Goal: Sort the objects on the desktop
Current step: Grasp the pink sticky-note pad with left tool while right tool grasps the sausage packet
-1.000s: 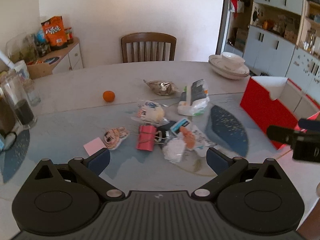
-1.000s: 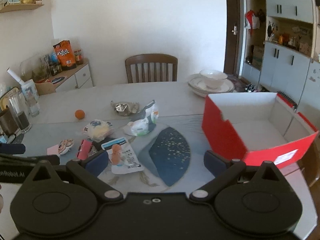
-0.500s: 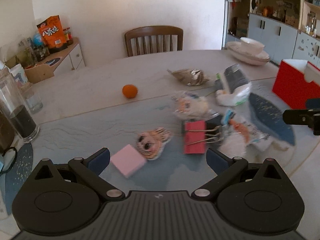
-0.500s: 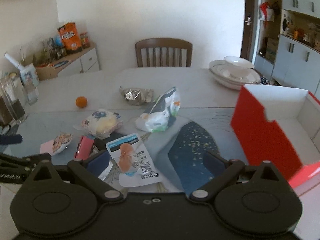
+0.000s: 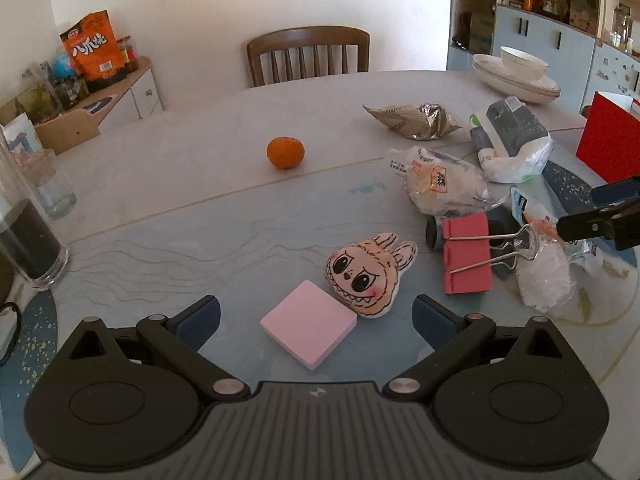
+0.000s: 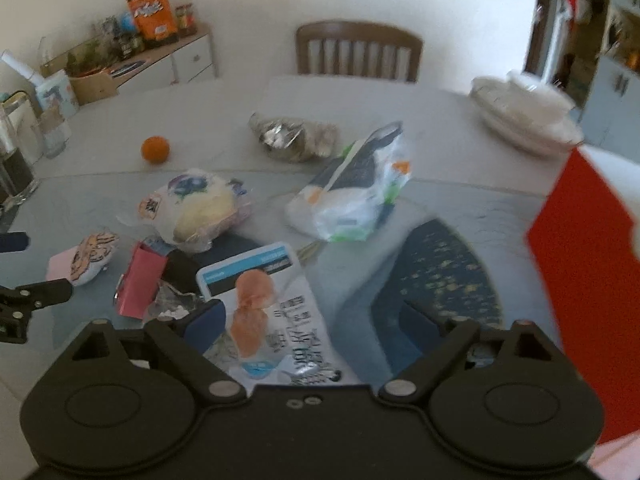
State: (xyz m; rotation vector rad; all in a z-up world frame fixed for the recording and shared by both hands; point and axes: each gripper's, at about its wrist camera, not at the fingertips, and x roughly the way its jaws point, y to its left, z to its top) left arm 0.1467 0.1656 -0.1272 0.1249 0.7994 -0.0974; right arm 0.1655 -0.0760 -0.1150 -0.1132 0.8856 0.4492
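Both tongs have come down and forward toward the clutter since the earlier frames: in the left wrist view the pink sticky-note pad (image 5: 309, 323), small and far off a second ago, now lies large just ahead of the left tongs (image 5: 316, 314), and in the right wrist view the printed snack packet (image 6: 276, 312) has slid in under the right tongs (image 6: 316, 320).

The left tongs are spread wide and pinch nothing. The pad lies flat on the desk (image 5: 200, 240) almost centred between the two blue pads, turned cornerwise so a corner points toward the camera. Its far right edge touches the cartoon-face plush (image 5: 368, 274), which could be dragged along.

The right tongs have just been closing a little but are spread too, nothing pressed between them. The packet lies flat with its long axis running from lower right up to upper left; its near end passes between the fingers. The right hand is nearer it; the left is nearer the pad.

The red box (image 6: 580, 280), likely the sorting bin, sits well off to the right, cut off by the frame. The right wrist view is blurred, so I cannot tell whether the left finger touches the packet. The pink binder clip (image 5: 466, 258) partly covers a dark object I cannot identify.
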